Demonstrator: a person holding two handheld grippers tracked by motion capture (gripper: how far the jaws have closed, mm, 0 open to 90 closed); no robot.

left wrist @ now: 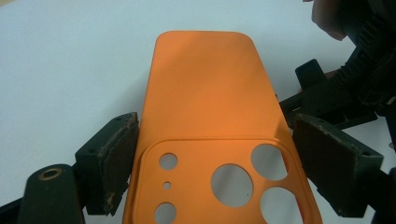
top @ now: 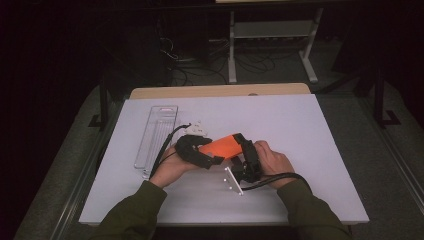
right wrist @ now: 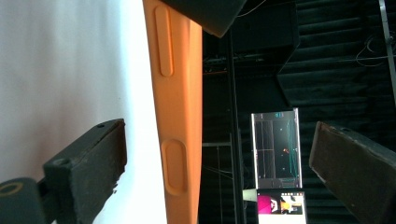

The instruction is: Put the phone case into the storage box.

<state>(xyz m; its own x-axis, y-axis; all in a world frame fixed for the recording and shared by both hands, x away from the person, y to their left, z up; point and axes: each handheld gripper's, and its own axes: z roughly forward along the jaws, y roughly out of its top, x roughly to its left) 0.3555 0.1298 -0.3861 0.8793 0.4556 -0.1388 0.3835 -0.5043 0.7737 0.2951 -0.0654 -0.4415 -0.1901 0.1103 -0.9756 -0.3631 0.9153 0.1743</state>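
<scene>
Covering most of the table, a white sheet (top: 300,150) carries a clear plastic tray (top: 156,135) at its left. Above its middle, the orange phone case (top: 223,146) sits between both grippers: left gripper (top: 202,152) pinching its camera end, right gripper (top: 248,159) spread wide around its edge, not touching.

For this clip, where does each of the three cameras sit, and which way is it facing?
High view: above the person's side, looking forward and down on the white table; forearms and both hands enter from below.
Left gripper view: rides the left gripper, looking along its jaws at the orange silicone phone case; a hand shows at top right.
Right gripper view: rides the right gripper, turned sideways, looking along the case's edge toward a dark room.
Shared: all three show the case.
</scene>
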